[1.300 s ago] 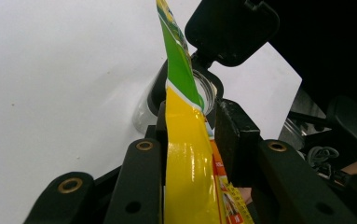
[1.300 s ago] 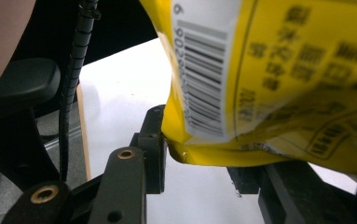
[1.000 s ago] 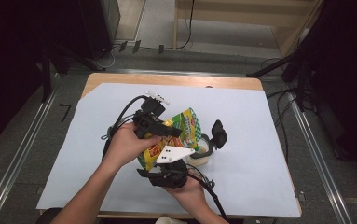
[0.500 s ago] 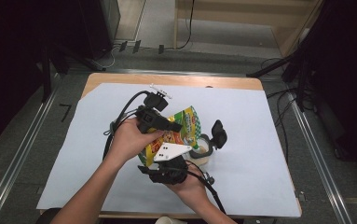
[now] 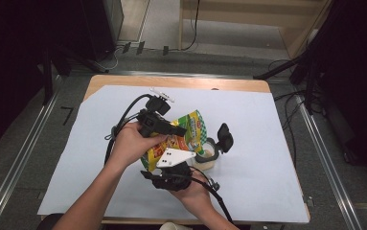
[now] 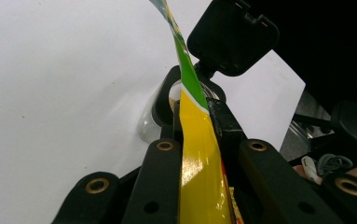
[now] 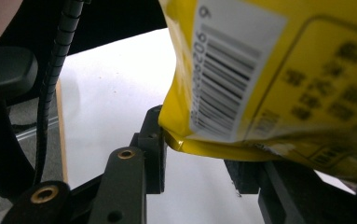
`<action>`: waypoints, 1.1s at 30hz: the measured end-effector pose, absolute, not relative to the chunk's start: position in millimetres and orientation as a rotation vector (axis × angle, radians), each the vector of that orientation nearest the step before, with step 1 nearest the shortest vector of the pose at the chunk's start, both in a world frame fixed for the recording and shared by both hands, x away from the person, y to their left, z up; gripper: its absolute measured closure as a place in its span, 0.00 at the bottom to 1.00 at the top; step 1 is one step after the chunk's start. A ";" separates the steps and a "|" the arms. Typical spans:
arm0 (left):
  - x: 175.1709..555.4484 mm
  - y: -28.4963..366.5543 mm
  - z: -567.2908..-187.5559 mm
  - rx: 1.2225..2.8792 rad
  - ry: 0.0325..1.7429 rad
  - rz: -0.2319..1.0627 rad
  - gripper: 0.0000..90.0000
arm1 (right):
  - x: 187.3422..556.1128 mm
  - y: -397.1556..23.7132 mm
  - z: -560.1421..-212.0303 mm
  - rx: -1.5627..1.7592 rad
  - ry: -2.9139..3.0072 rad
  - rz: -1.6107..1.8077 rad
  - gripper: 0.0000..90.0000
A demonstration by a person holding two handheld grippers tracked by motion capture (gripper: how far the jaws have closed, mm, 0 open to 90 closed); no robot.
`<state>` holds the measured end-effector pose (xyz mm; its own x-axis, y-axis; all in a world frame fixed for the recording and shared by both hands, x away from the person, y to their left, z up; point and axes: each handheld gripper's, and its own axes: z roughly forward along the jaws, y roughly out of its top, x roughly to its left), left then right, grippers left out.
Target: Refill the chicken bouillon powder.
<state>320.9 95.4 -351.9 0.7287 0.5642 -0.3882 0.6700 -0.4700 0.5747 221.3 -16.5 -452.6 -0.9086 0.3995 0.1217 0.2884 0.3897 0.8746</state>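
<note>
A yellow and green snack bag (image 5: 190, 127) hangs tilted above the white sheet, between both hands. My left gripper (image 5: 178, 130) is shut on the bag's upper edge; in the left gripper view the foil (image 6: 199, 154) runs pinched between the two black jaws. Just past it stands a clear container (image 5: 209, 155) with a black rim (image 6: 164, 93) and an open flip lid (image 6: 232, 35). My right gripper (image 5: 169, 167) sits under the bag. Its jaws stand apart, and the bag's barcoded bottom corner (image 7: 269, 70) rests over the gap between them.
A white sheet (image 5: 267, 143) covers most of the wooden table (image 5: 181, 81). Black cables (image 5: 119, 127) trail from both grippers toward the person. Metal rails (image 5: 325, 158) run along both sides of the table, with dark equipment beyond them.
The left gripper has shifted slightly up and away with the bag's top edge. The right gripper has stayed almost still beneath the bag.
</note>
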 end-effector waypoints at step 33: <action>312.6 89.7 -347.3 2.189 0.934 -0.129 0.93 | 224.2 -19.9 -457.4 0.702 2.552 1.599 0.73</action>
